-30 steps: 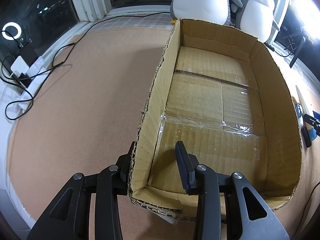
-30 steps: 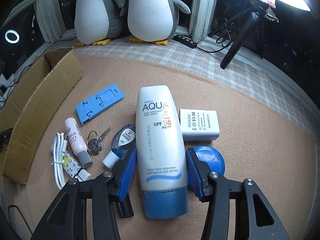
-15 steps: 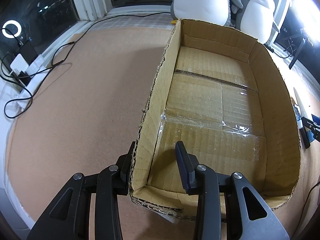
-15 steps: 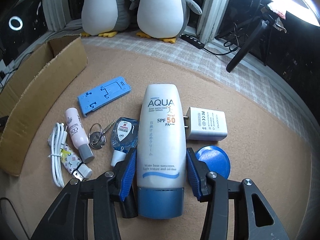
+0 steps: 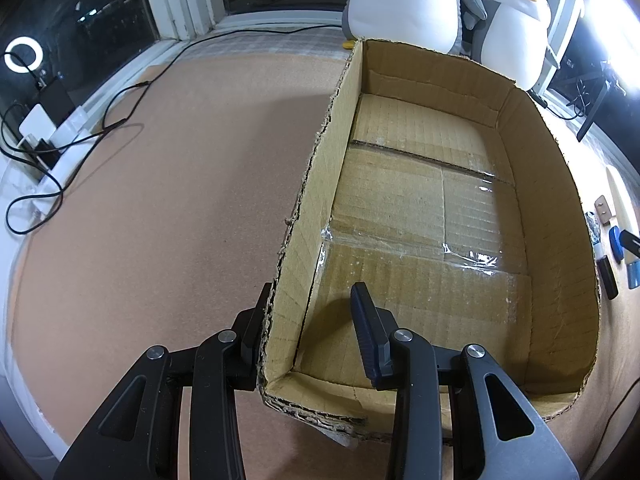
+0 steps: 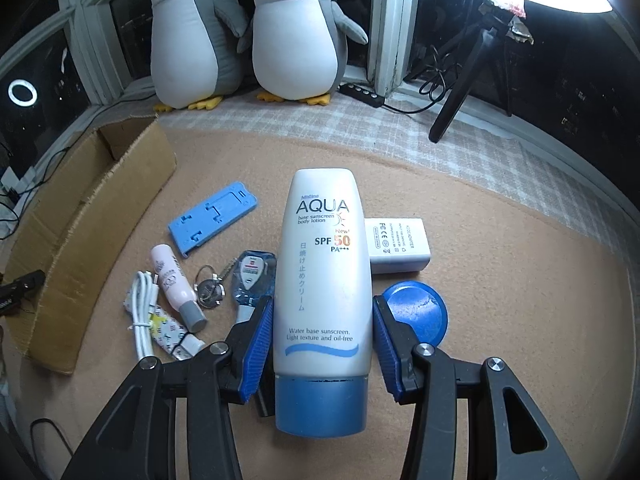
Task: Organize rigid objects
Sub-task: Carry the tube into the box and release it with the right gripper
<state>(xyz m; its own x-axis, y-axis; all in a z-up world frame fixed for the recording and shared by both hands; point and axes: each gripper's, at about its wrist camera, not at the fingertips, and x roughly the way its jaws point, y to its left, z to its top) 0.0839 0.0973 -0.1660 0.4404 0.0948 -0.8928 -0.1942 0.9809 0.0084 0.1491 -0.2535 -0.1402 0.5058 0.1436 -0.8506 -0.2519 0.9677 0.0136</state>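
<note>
My left tongs (image 5: 310,320) pinch the near left wall of the empty cardboard box (image 5: 560,184), one finger outside and one inside, so the box stays put on the desk (image 5: 160,200) while I load it; my right tongs (image 6: 322,332) clamp the sunscreen tube (image 6: 322,264) by its lower body just above the blue cap, tube pointing away from me, lifted clear of the clutter; the charger (image 6: 398,246), blue lid (image 6: 416,312), phone stand (image 6: 212,218), keys (image 6: 208,288), cable (image 6: 140,312) and small pink bottle (image 6: 172,280) lie on the desk beside the box's right wall, waiting their turn, I judge.
</note>
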